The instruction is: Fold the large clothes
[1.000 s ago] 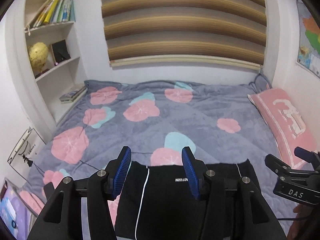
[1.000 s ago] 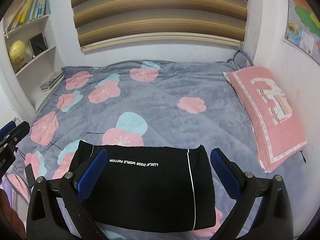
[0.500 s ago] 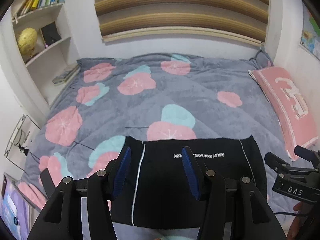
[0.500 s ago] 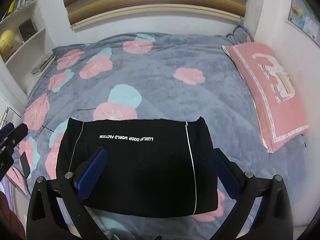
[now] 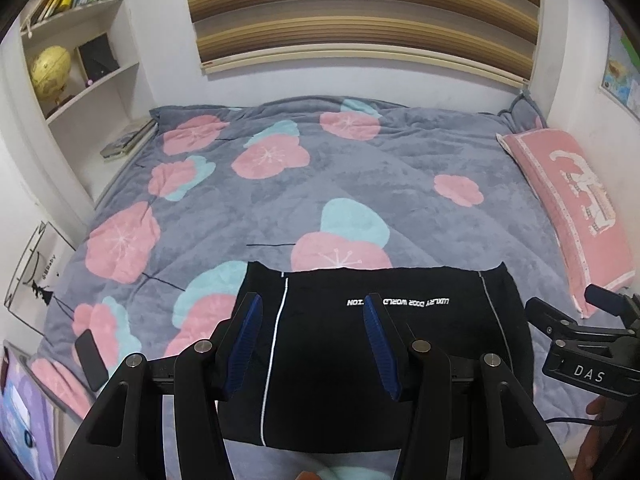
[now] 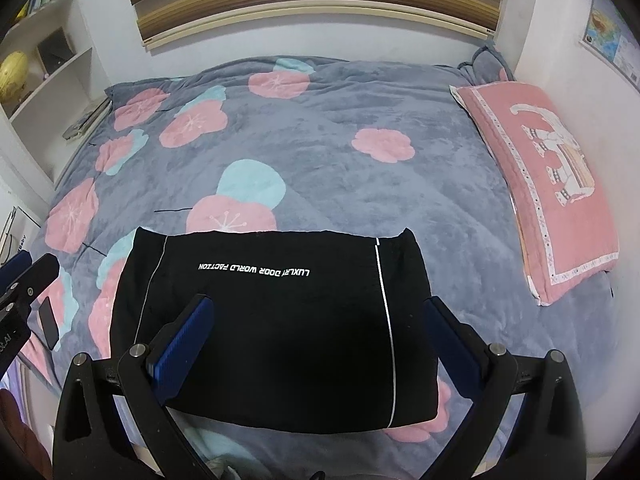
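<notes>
Two grippers hang above a bed point(image 5: 360, 168) covered by a grey blanket with pink and teal flowers, both angled down at a folded black garment point(image 6: 272, 320) lying flat at the near edge of the bed. White piping runs down each side of the garment, and a line of white lettering sits near its far edge. The left gripper point(image 5: 312, 344) has its blue-padded jaws released, parted over the left half of the garment with nothing clamped between them; whether the pads brush the cloth cannot be told. The right gripper point(image 6: 316, 344) has its jaws spread wide, straddling the garment's right half and also gripping nothing. A pink pillow point(image 6: 552, 184) lies at about 3 o'clock from the garment, well apart. A dark phone point(image 5: 91, 354) rests on the blanket near 9 o'clock. White shelves with a yellow globe point(image 5: 51, 70) stand at about 10 o'clock.
</notes>
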Motion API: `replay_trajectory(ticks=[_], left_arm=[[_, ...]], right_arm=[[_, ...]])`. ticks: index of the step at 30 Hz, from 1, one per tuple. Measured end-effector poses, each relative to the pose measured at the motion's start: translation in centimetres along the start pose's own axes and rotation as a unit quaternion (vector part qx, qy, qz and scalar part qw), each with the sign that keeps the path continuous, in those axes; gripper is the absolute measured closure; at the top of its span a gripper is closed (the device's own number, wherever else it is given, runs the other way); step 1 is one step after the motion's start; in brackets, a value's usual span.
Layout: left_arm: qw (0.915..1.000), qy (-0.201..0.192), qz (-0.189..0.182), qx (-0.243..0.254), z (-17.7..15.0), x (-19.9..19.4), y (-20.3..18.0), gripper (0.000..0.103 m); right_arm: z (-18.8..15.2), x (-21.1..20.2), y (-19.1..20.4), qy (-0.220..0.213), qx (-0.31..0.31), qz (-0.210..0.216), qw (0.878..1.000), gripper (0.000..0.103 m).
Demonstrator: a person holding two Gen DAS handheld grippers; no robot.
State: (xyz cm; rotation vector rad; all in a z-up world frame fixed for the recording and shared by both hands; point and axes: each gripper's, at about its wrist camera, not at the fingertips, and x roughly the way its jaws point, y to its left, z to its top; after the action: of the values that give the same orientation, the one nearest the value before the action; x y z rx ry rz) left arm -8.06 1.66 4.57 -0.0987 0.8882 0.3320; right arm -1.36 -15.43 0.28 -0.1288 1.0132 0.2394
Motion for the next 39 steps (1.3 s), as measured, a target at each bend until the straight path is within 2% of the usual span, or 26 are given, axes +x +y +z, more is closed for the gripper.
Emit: replay_trajectory(ticks=[5, 21, 28, 39], left_arm=[[1.0000, -0.001, 0.007, -0.002, 0.0, 0.1, 0.0, 0.049], [0.9999, 0.002, -0.003, 0.013, -0.5, 0.4, -0.9, 0.049], [0.9999, -0.010, -0.009, 0.002, -0.7, -0.2, -0.7, 0.049], [0.9999, 0.006, -0.001, -0.011, -1.6, 0.6, 0.1, 0.049]], right_arm=[[0.0, 0.1, 0.1, 0.002, -0.004, 0.003, 1.000, 0.000], [-0.5, 0.7, -0.2, 0.013, -0.001, 0.004, 1.000, 0.000], [-0.6, 0.6, 0.1, 0.011, -0.013, -0.002, 1.000, 0.000], [-0.9, 1.4, 1.2, 0.025, -0.036, 0.002, 0.999, 0.000]])
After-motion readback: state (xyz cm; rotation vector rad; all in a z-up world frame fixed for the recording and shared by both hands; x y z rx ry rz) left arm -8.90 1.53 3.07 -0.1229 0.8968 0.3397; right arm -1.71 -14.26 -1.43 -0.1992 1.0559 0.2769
